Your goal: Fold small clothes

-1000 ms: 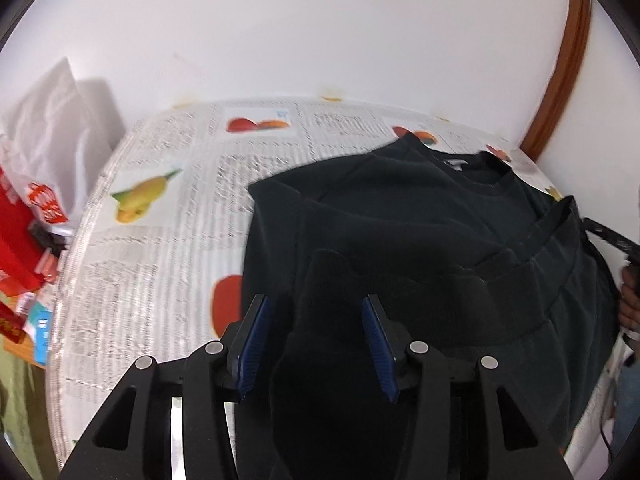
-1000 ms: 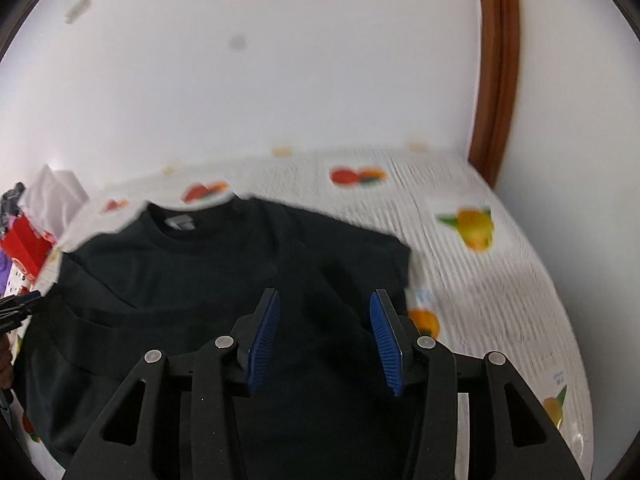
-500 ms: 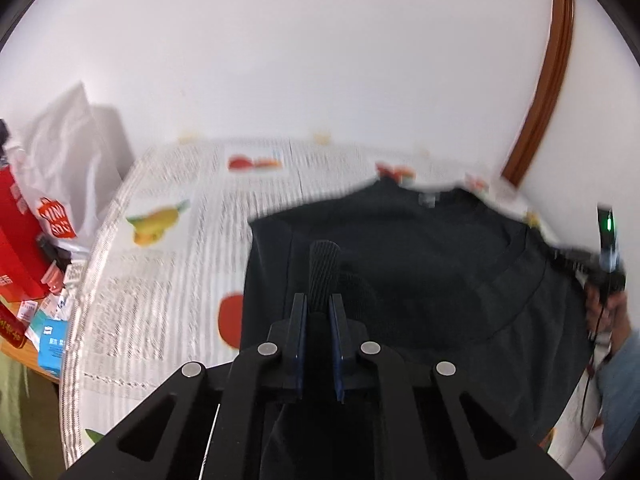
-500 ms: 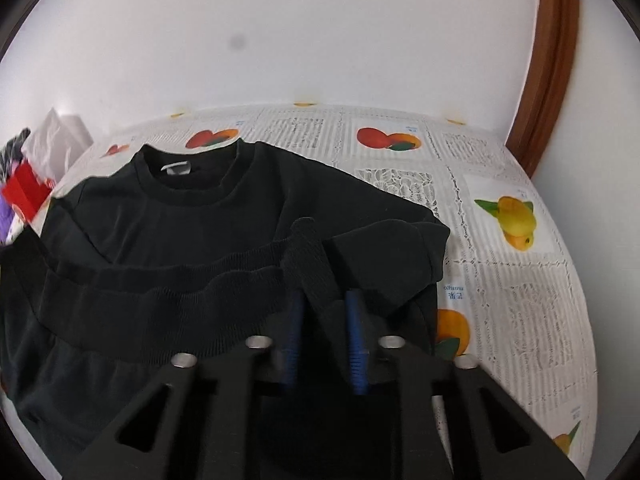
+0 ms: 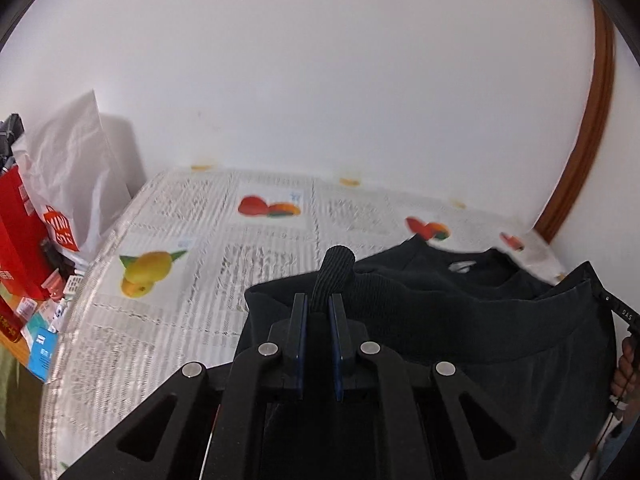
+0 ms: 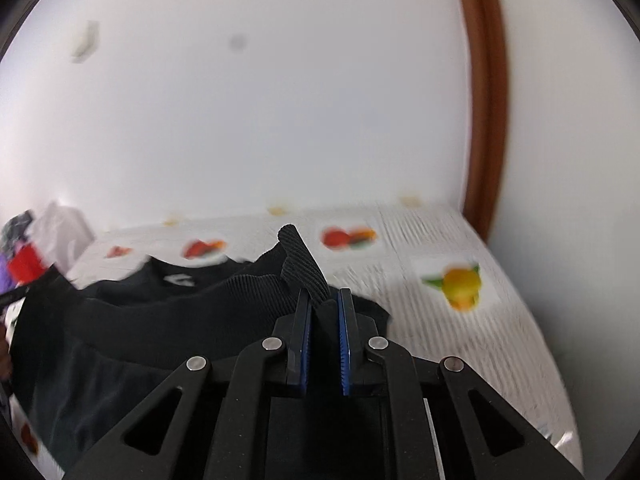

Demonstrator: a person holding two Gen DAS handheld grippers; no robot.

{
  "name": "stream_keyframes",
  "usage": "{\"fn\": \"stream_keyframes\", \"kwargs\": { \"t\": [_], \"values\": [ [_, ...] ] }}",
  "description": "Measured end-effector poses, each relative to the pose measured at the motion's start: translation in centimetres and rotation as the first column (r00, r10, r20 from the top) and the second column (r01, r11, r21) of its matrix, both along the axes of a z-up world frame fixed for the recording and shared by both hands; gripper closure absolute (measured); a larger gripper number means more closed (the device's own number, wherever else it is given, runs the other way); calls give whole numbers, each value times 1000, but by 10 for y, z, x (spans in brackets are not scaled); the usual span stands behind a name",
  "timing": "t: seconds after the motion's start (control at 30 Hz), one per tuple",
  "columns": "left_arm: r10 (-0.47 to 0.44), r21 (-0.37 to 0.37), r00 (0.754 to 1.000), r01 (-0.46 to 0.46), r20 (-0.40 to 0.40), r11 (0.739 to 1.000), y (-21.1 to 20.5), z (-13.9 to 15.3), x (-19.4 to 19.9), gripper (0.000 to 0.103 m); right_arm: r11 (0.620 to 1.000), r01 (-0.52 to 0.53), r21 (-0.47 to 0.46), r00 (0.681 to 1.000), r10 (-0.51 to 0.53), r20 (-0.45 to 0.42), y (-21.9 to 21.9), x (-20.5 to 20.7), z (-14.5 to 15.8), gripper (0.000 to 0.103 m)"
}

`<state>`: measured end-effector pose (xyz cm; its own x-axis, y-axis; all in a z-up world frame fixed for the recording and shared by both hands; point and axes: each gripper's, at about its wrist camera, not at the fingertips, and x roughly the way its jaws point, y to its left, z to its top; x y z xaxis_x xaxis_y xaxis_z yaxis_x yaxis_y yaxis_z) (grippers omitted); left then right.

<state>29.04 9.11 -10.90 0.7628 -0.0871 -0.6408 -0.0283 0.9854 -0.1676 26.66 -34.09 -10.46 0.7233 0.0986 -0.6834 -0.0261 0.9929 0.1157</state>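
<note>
A black sweatshirt (image 5: pixel 480 320) lies on a table under a fruit-printed cloth (image 5: pixel 200 248). My left gripper (image 5: pixel 319 304) is shut on its ribbed cuff (image 5: pixel 335 276), which sticks up between the blue pads. In the right wrist view the same sweatshirt (image 6: pixel 140 320) spreads to the left, collar label showing. My right gripper (image 6: pixel 325 300) is shut on the other ribbed cuff (image 6: pixel 300 264), lifted off the table. The ribbed hem band runs between the two grips. A hand holds the right gripper at the left view's right edge.
A white shopping bag (image 5: pixel 76 184), a red box (image 5: pixel 20 232) and small packets crowd the table's left end. A white wall stands close behind. A brown wooden frame (image 6: pixel 484 120) rises at the right corner.
Both grippers went from open around the sleeves to shut on the cuffs. Both have since risen and tilted, lifting the cuffs and near edge of the sweatshirt.
</note>
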Motion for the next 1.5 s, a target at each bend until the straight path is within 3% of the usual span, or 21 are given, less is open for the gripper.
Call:
{"fn": "stream_keyframes", "kwargs": {
  "t": [0.13, 0.2, 0.3, 0.47, 0.6, 0.7, 0.77, 0.93, 1.1, 1.27, 1.33, 1.37, 1.4, 1.47, 1.5],
  "values": [
    [12, 39, 997, -9, -73, 999, -5, -29, 14, 93, 998, 26, -50, 995, -31, -94, 5, 15, -36, 92],
    [13, 22, 995, -10, -97, 1000, -2, -36, 16, 93, 997, 33, -65, 990, -41, -132, 6, 21, -46, 91],
    [8, -13, 993, -10, -119, 1000, 3, -40, 19, 93, 996, 28, -83, 986, -41, -164, 7, 25, -50, 90],
    [1, 23, 988, 3, -154, 1000, -3, -41, 17, 89, 997, 18, -77, 983, -31, -179, 4, 22, -48, 86],
    [-11, 30, 986, 16, -164, 999, -3, -36, 3, 87, 998, 29, -61, 981, -40, -187, -1, 5, -35, 74],
    [-22, 30, 985, 27, -173, 999, 2, -32, -12, 83, 990, 32, -138, 980, -58, -192, -3, -19, -28, 61],
    [-26, 28, 984, 32, -179, 999, 7, -31, -28, 69, 987, 33, -155, 980, -63, -190, -7, -35, -27, 59],
    [-42, -22, 975, 38, -216, 999, 33, -44, -71, 63, 994, 56, -89, 969, -75, -234, -27, -76, -35, 58],
    [-60, -138, 972, 29, -226, 990, 56, -57, -113, 58, 997, 76, -20, 971, -78, -224, -36, -100, -44, 58],
    [-67, -120, 973, 41, -223, 992, 53, -61, -130, 58, 995, 95, 28, 968, -86, -234, -39, -99, -57, 58],
    [-61, -127, 974, 33, -220, 991, 54, -62, -131, 59, 993, 108, 52, 965, -93, -244, -43, -97, -59, 61],
    [-58, -142, 974, 27, -219, 989, 54, -63, -130, 63, 992, 103, 67, 965, -83, -250, -44, -96, -60, 75],
    [-55, -155, 975, 22, -214, 988, 54, -63, -131, 66, 993, 81, 81, 966, -58, -251, -42, -95, -61, 95],
    [-61, -163, 976, 26, -211, 986, 48, -64, -132, 79, 997, 70, 30, 973, -61, -224, -36, -97, -58, 96],
    [-55, -143, 977, 26, -206, 989, 44, -62, -133, 80, 997, 72, -12, 977, -73, -200, -32, -100, -56, 96]
  ]
}}
